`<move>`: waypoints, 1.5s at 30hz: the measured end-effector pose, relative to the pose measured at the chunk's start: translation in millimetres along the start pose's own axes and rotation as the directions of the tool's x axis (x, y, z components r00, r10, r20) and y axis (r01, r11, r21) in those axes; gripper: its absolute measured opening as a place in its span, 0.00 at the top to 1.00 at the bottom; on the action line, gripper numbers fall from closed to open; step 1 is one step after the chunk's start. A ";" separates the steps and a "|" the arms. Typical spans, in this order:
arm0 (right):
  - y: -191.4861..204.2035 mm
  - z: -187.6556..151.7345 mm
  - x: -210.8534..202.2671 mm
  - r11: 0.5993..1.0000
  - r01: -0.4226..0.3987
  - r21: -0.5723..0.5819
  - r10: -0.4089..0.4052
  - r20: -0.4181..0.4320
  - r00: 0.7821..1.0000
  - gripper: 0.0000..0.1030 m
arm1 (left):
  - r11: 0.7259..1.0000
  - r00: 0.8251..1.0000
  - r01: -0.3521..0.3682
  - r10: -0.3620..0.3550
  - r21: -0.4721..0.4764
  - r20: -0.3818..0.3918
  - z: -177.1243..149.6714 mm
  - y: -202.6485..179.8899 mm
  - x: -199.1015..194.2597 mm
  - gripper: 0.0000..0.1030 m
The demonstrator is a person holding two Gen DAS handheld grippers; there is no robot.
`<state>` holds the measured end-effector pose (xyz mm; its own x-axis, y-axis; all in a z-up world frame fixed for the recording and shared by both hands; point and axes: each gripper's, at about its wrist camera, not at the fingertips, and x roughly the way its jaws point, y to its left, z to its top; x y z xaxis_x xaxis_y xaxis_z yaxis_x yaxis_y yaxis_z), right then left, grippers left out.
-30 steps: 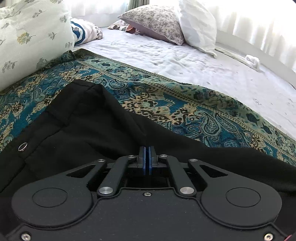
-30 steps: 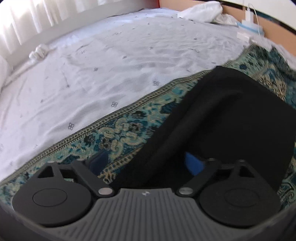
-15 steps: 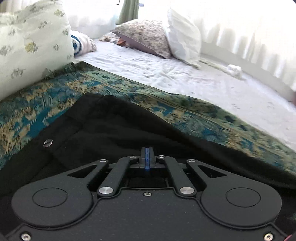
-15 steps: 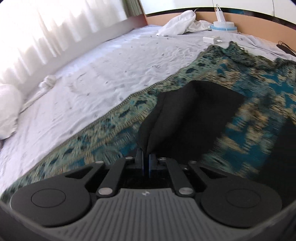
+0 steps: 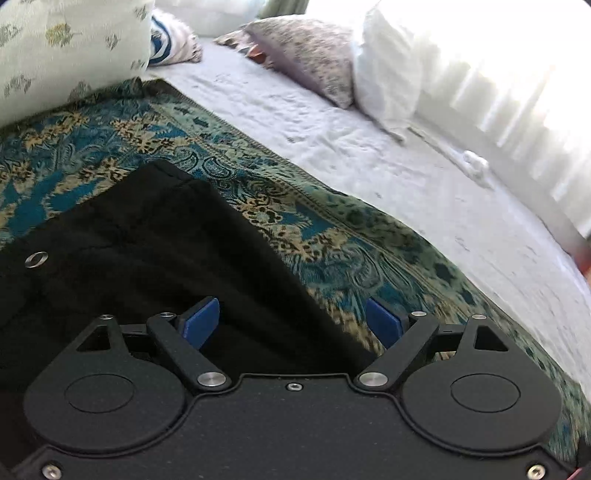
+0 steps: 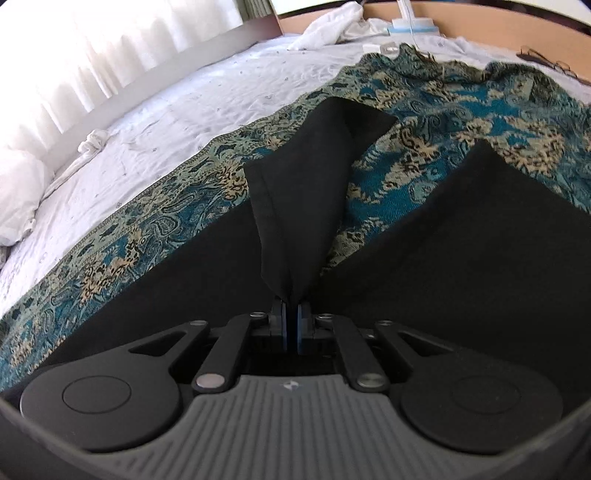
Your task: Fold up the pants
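Observation:
Black pants (image 5: pixel 155 251) lie on a teal patterned blanket (image 5: pixel 332 236) on the bed; a metal button (image 5: pixel 36 258) marks the waist end at the left. My left gripper (image 5: pixel 291 323) is open just above the pants' edge, with its blue pads (image 5: pixel 201 321) wide apart and nothing between them. My right gripper (image 6: pixel 290 325) is shut on a leg end of the pants (image 6: pixel 306 192) and holds it lifted above the blanket (image 6: pixel 461 122). More black cloth (image 6: pixel 461 240) lies to the right below it.
White sheet (image 5: pixel 424 192) covers the far side of the bed. Pillows (image 5: pixel 317 51) and a floral cushion (image 5: pixel 55 44) stand at the head. A knotted white cloth (image 6: pixel 92 142) lies by the curtain. A white garment (image 6: pixel 325 26) and a charger sit at the foot.
My left gripper has opened and let go of the pants' waist edge. My right gripper closed on the leg end and lifted it, pulling it toward me.

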<state>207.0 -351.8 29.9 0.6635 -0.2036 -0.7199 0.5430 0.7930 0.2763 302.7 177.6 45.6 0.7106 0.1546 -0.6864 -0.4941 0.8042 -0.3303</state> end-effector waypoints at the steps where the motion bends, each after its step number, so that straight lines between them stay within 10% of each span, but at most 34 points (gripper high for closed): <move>1: 0.7 -1.4 -0.2 1.000 0.003 -0.010 -0.003 0.003 1.000 0.92 | 0.999 1.000 -0.028 0.028 -0.016 -0.009 3.0 -4.3 9.5 0.15; 4: 2.5 -3.3 1.2 1.000 0.007 -0.029 -0.007 0.010 1.000 0.92 | 0.991 0.989 -0.132 0.130 -0.016 -0.072 7.8 -15.5 36.6 0.20; 6: 2.5 -4.0 1.1 0.999 0.005 -0.033 -0.005 0.013 1.000 0.92 | 0.980 0.979 -0.200 0.200 -0.007 -0.036 6.9 -21.5 38.8 0.48; 7: 2.0 -4.1 -0.2 0.999 0.001 -0.032 -0.001 0.018 1.000 0.92 | 0.976 0.977 -0.215 0.215 0.022 -0.009 6.7 -24.4 35.1 0.90; 8: 1.1 -3.7 -2.6 1.000 -0.005 -0.029 0.006 0.027 1.000 0.92 | 0.982 0.983 -0.184 0.185 0.042 -0.008 7.6 -24.4 31.3 0.95; 18: -20.2 -5.4 -74.8 0.995 -0.086 -0.056 0.095 0.184 0.978 0.93 | 1.000 0.987 0.015 -0.018 0.020 0.157 -14.1 43.2 -101.3 0.96; 25: -45.8 -47.9 -114.3 0.992 -0.039 -0.118 0.060 0.181 0.982 0.93 | 0.999 0.980 -0.006 -0.003 0.049 0.198 -81.3 105.6 -164.5 0.96; 45: -91.3 -106.2 -123.1 0.984 0.091 -0.151 -0.070 0.134 0.988 0.90 | 0.994 0.989 -0.084 0.075 0.067 0.131 -158.2 155.2 -179.5 0.93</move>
<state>21.0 -338.2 25.7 0.6868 -0.3342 -0.6454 0.5172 0.8486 0.1109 19.2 183.9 15.0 0.7308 0.2883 -0.6188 -0.5177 0.8249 -0.2271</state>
